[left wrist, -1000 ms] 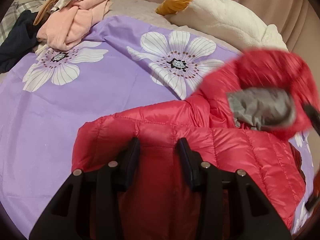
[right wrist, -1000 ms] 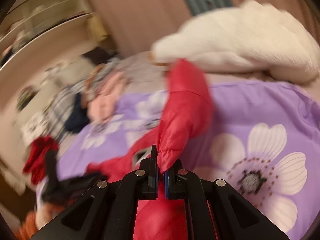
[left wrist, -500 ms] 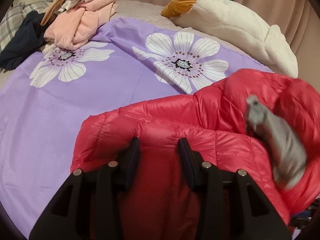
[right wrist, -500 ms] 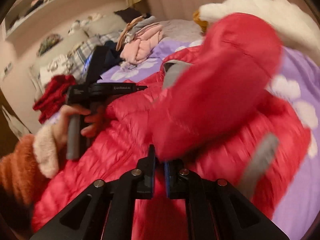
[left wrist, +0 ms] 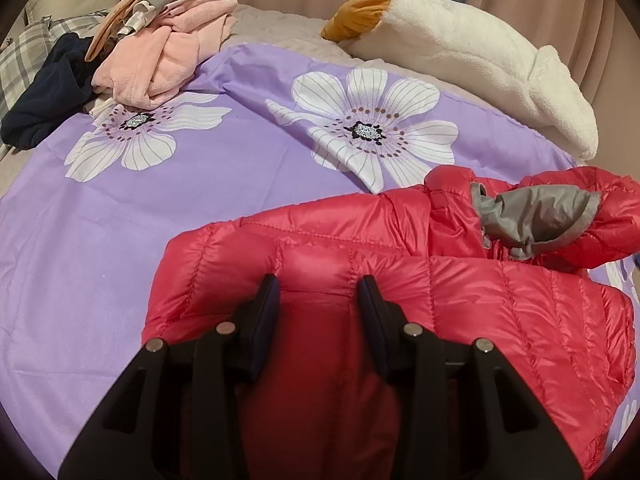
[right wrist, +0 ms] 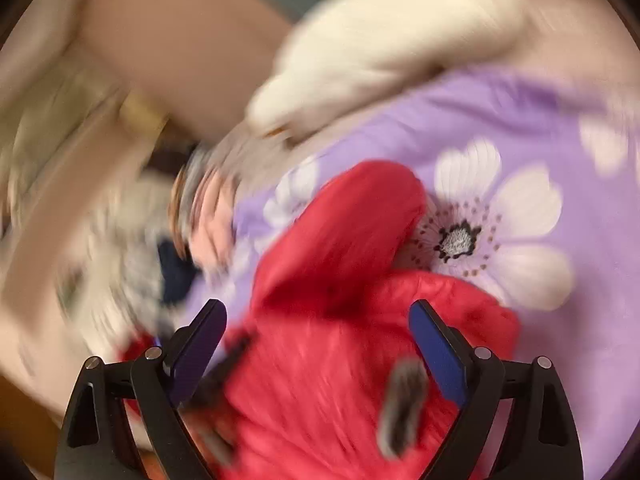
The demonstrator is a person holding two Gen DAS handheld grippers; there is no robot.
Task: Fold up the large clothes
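A shiny red puffer jacket (left wrist: 460, 280) lies on the purple flowered sheet (left wrist: 200, 184). Its hood, with the grey lining (left wrist: 536, 216) showing, rests at the jacket's far right. My left gripper (left wrist: 318, 284) is shut on a thick fold of the jacket's near edge, and red fabric fills the gap between its fingers. In the blurred right wrist view, my right gripper (right wrist: 318, 306) is opening, its jaws wide apart. The red jacket (right wrist: 340, 360) lies loose below them and neither pad presses on it. A red sleeve (right wrist: 340, 220) points away ahead.
A pile of pink and grey clothes (left wrist: 160, 56) and a dark navy garment (left wrist: 44, 96) lie at the far left of the bed. A long white plush pillow (left wrist: 460, 52) with an orange end lies along the back. Curtains hang behind the bed.
My right gripper swung the red sleeve and hood over the jacket, then let go and its jaws spread wide. The hood settled at the jacket's right. My left gripper kept its hold.
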